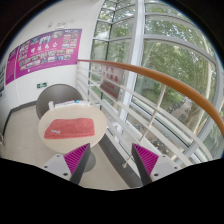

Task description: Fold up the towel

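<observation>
A red towel (pixel 68 128) lies flattened on a small round light table (pixel 95 118) ahead of and a little left of my fingers. My gripper (pixel 112 160) is open and empty, its two magenta pads (pixel 78 155) spread apart well short of the table. The towel looks roughly rectangular with slightly rumpled edges. Nothing is between the fingers.
A dark grey chair (pixel 57 98) stands behind the table. A glass railing with an orange wooden handrail (pixel 160 78) runs to the right, with large windows beyond. A wall with pink posters (pixel 48 50) is at the far left. Pale floor surrounds the table.
</observation>
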